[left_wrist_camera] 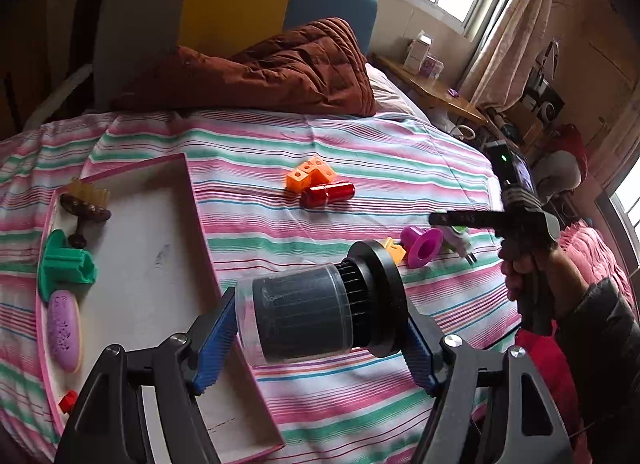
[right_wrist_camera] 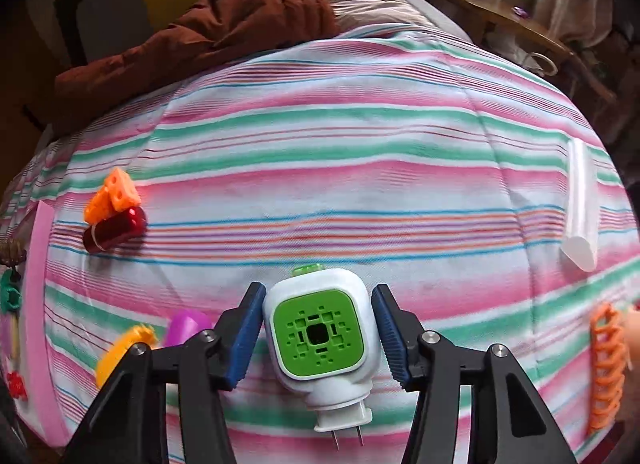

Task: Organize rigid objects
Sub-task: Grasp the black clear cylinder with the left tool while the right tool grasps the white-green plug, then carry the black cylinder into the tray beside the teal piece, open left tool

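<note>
My left gripper has its blue pads closed on a dark cylinder with a clear cap end and a black flange, held lying sideways above the bed, its cap end over the near right edge of the pink-rimmed tray. Along the tray's left wall lie a purple oval piece, a green clip and a brown brush; the tray's white middle is bare, so I have room there.

My right gripper stands partly open around a white and green plug-in device lying on the striped bedspread, prongs pointing toward me. The left pad looks to touch its side; the right pad stands just apart. Just left of that gripper sit a magenta funnel-shaped piece and a yellow piece, close to the left finger.

Farther out, a red cylinder touches an orange block at left, well apart from the device. A white tube lies near the bed's right edge, an orange comb-like piece nearer. Between them the bedspread lies open up to the brown quilt.
</note>
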